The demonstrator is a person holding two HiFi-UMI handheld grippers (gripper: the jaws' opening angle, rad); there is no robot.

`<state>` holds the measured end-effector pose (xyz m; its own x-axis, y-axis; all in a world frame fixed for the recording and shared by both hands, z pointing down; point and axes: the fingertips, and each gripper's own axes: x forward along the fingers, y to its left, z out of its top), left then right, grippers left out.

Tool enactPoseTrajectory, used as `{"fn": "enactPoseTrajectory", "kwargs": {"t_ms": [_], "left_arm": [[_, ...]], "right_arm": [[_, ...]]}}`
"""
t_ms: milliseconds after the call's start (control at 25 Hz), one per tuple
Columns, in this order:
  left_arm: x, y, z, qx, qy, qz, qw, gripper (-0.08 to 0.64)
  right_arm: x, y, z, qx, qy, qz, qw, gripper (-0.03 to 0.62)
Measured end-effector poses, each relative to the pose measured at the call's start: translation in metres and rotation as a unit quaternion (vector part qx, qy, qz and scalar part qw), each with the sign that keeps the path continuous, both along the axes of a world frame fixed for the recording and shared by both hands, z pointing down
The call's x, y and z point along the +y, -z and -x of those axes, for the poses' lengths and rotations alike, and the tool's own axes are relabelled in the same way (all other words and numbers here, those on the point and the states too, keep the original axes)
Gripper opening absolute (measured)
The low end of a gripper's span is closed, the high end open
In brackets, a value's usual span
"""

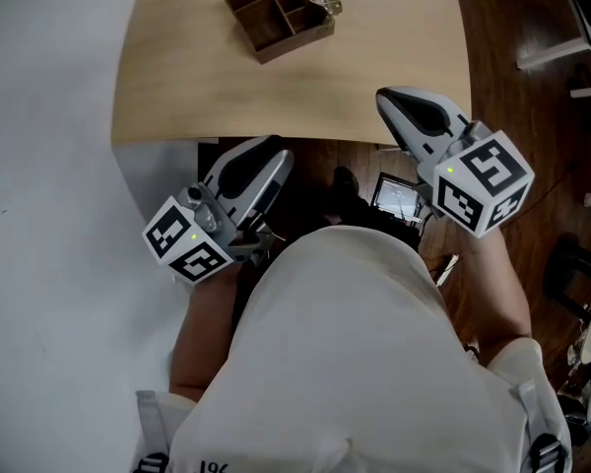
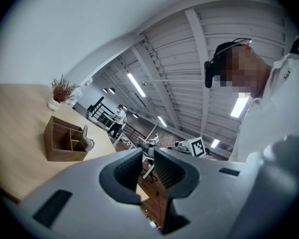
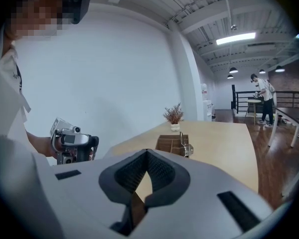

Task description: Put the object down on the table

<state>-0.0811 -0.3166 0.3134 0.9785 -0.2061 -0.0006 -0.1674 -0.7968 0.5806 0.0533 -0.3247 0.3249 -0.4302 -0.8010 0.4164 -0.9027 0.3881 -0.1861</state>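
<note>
Metal object (image 1: 327, 6), small and shiny, sits at the right-hand end of a brown wooden organiser box (image 1: 294, 39), touching its rim; I cannot tell whether it is hooked on the wall or standing just beside it. The box has several open compartments and stands near the far edge of a light wooden table (image 1: 227, 97). From the right gripper view the object (image 3: 185, 146) rises a little above the box wall, and a small pot of dried twigs (image 3: 174, 117) stands further along the table behind it. A person in a white shirt (image 1: 355, 363) stands at the near edge of the table, holding both tools close to the body and well apart from the box. The left gripper (image 1: 274, 158) is low at the person's left side, off the table's edge; its own view shows the two dark pads (image 2: 130, 172) a narrow gap apart with nothing between them. The right gripper (image 1: 394, 101) is just over the near table edge, its pad tips pressed together and grasping nothing. Another person (image 3: 263, 96) stands far off in the hall.
</note>
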Motion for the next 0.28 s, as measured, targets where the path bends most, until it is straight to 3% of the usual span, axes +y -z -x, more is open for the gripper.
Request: {"fn": "enactPoseTrajectory", "kwargs": {"t_ms": [280], "left_arm": [[0.015,0.008,0.018,-0.011,0.008,-0.002,0.9999,0.071]], "right_arm": [[0.004,0.019,-0.003,0.003,-0.006,-0.016,1.0,0.002]]}}
